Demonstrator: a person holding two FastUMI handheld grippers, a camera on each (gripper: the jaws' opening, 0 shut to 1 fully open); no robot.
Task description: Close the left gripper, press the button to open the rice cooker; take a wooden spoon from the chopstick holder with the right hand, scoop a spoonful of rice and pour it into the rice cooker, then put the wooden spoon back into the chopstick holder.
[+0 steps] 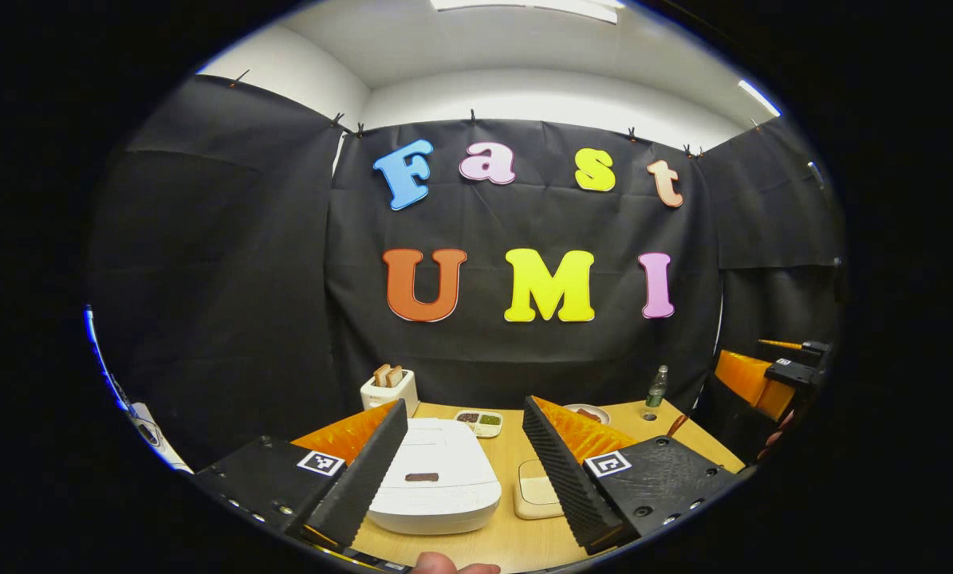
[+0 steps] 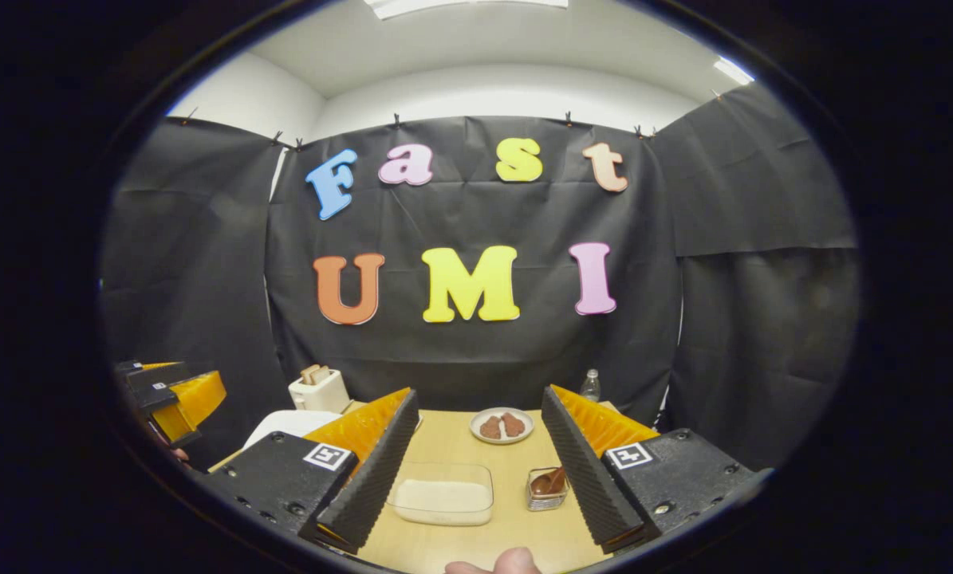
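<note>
The white rice cooker (image 1: 436, 478) sits on the wooden table with its lid down, a dark button (image 1: 421, 477) on its front. My left gripper (image 1: 465, 408) is open above and just before it, touching nothing. A clear box of rice (image 2: 443, 493) lies low between the open fingers of my right gripper (image 2: 480, 395). Just to its right stands the small chopstick holder (image 2: 546, 499) with the wooden spoon (image 2: 550, 481) in it. In the left gripper view the rice box (image 1: 536, 494) is half hidden behind a finger. The cooker's edge (image 2: 289, 422) appears left in the right gripper view.
A toaster (image 1: 388, 389) with bread stands at the back left, and a small sauce dish (image 1: 480, 421) lies behind the cooker. A plate of brown food (image 2: 502, 425) and a bottle (image 2: 592, 384) are at the back. Black cloth walls close in the table (image 2: 476, 542).
</note>
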